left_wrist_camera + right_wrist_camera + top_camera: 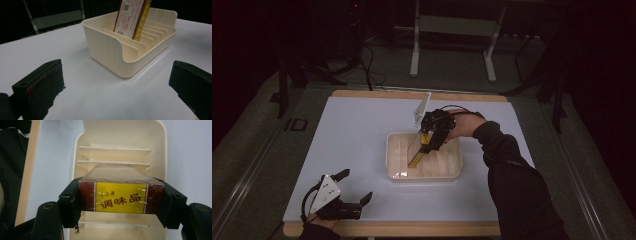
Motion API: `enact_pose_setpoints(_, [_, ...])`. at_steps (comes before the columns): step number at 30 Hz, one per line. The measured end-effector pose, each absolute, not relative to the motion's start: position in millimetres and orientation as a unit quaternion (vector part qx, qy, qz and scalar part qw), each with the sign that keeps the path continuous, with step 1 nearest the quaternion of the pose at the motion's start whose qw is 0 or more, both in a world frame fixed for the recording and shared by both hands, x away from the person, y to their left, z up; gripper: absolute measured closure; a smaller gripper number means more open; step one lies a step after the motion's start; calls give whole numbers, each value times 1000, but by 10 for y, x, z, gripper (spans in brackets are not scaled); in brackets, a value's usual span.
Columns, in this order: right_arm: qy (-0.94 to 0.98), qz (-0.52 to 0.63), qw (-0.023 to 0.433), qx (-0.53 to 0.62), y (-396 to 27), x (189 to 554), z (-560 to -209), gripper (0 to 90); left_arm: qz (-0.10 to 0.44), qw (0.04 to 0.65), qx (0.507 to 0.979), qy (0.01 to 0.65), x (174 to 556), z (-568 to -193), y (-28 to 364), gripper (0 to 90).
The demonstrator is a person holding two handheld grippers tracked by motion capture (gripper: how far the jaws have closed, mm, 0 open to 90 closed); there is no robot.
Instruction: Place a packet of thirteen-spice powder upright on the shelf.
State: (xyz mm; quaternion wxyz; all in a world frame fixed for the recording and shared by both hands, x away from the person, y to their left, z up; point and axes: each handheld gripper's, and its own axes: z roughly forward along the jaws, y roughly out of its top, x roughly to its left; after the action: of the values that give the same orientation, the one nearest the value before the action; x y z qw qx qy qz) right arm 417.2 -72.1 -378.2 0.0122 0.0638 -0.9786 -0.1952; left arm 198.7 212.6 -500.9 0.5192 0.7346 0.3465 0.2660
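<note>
White tabletop (357, 145): right gripper (428, 141) clamps red-yellow shrink-wrapped box (121, 197) over cream rack (397, 152).

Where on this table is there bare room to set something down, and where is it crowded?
Bare: the white mat left of the cream rack, and between it and the left gripper. Crowded: inside the rack, where the right gripper holds the box.

A flat red-and-yellow shrink-wrapped box (121, 197) is held tilted, lower end set between the dividers of a cream slotted tray (397, 159). The tray is placed near the white table's middle.
</note>
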Motion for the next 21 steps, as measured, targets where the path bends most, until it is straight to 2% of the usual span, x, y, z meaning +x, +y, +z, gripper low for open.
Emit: enact_pose_setpoints(21, [-963,-267,17,43,-637,4242,-4076,320,268,523,732,345,1986,-5007,2130,0])
